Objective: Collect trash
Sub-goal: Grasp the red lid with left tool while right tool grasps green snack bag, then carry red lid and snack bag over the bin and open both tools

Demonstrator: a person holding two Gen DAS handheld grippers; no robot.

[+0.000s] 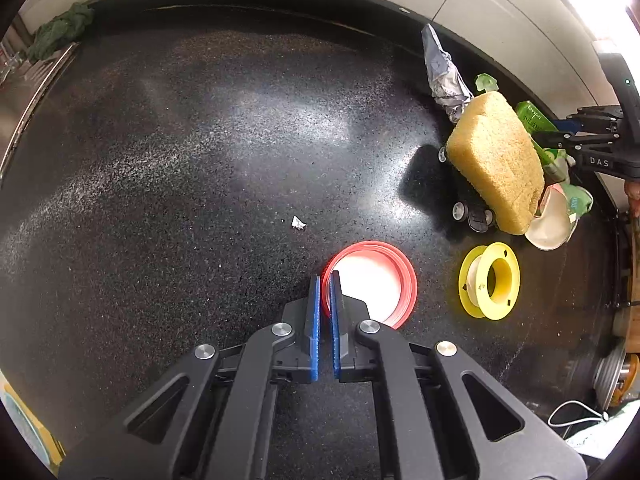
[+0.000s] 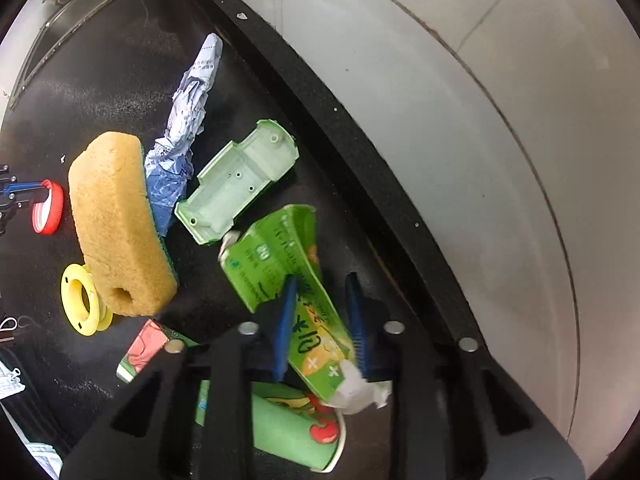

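Left gripper (image 1: 325, 280): blue pads pinched onto the near rim of a red lid (image 1: 370, 282), which sits on the black speckled countertop (image 1: 180, 160) directly ahead of the fingertips. The rim wall passes between the pads; jaws nearly together.

Ahead and to its right: yellow spool (image 1: 490, 280), just beside the lid but apart from it. Further ahead on the right, a yellow sponge (image 1: 496, 160) propped over a small black wheeled piece (image 1: 474, 214). A tiny white paper scrap (image 1: 298, 223) lies alone, ahead and slightly left.

Right gripper (image 2: 322, 280): jaws set around a crushed green carton (image 2: 280, 256), the left pad pressed against it, the right pad (image 2: 356, 320) standing at its edge (contact on that side hard to confirm). A white tissue wad (image 2: 360, 392) pokes from the carton's near end.

Ahead-left of the right gripper: pale green plastic shell (image 2: 240, 180), open side up, touching the carton's far corner. Beyond it, crumpled printed paper (image 2: 184, 128) leaning against the sponge. A green paper cup (image 2: 292, 428) lies on its side beneath the gripper body.
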